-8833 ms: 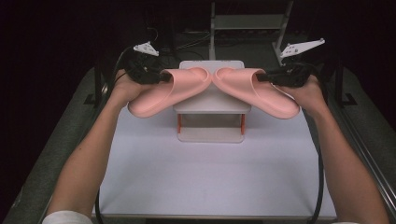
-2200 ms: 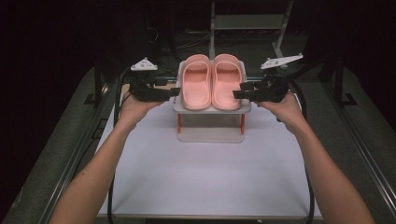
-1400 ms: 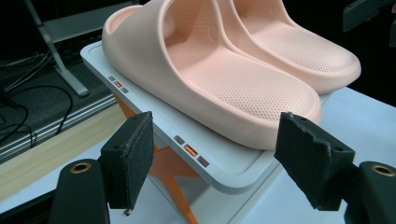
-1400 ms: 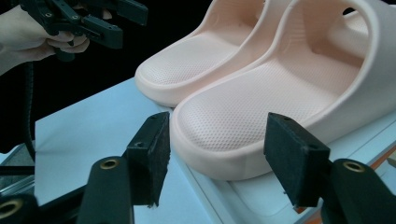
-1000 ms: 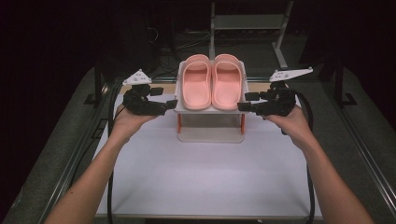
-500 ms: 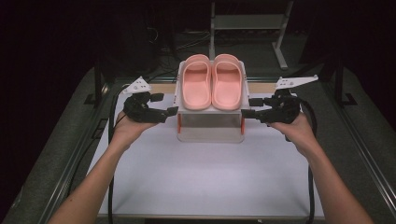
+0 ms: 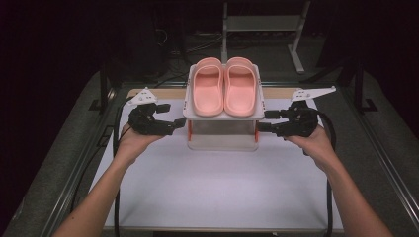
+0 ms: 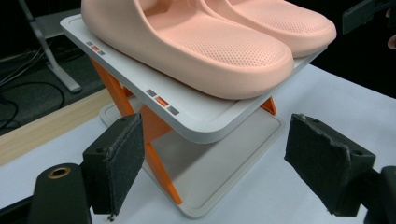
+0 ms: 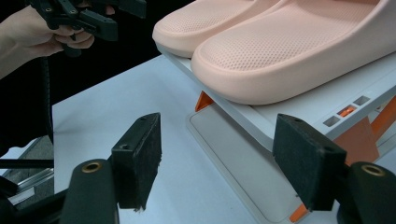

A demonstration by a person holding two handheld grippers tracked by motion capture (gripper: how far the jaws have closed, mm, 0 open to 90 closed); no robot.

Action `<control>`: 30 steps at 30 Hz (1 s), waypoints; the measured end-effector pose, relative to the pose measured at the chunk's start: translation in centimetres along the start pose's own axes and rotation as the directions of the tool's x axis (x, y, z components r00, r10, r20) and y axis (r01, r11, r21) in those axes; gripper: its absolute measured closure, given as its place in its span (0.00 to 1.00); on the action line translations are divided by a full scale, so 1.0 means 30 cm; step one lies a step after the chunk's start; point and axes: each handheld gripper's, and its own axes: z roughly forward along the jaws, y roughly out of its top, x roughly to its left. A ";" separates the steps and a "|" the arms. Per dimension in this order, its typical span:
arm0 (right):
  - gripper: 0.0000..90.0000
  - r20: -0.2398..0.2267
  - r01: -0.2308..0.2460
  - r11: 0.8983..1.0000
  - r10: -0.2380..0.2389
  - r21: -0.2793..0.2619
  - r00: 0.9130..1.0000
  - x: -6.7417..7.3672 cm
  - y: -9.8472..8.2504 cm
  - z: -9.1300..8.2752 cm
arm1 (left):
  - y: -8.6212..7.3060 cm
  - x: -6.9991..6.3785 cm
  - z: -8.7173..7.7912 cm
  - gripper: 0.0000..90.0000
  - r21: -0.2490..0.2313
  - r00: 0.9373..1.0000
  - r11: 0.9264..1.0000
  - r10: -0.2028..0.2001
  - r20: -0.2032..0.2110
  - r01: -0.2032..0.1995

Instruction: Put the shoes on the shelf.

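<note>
The white worktop (image 7: 217, 187) carries a small two-tier rack (image 7: 223, 129) at the middle of its far edge, a white upper shelf on orange legs over a white base plate. On the upper shelf lies a pair of pink slippers (image 7: 225, 87), side by side and touching, toes toward the person.

The left gripper (image 7: 174, 119) sits just off the rack's left side, its fingers (image 8: 114, 156) spread wide with nothing between them; in the left gripper view the shelf's near corner lies ahead of the gap, apparently not touching either pad.

The right gripper (image 7: 263, 121) sits just off the rack's right side, fingers (image 9: 308, 161) likewise apart and empty, the slippers above and beyond them.
</note>
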 end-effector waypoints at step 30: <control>0.29 -0.009 -0.039 0.999 0.039 0.014 0.999 -0.019 -0.105 0.003 | -0.078 -0.003 0.012 0.19 0.032 1.000 0.999 -0.018 0.009 0.018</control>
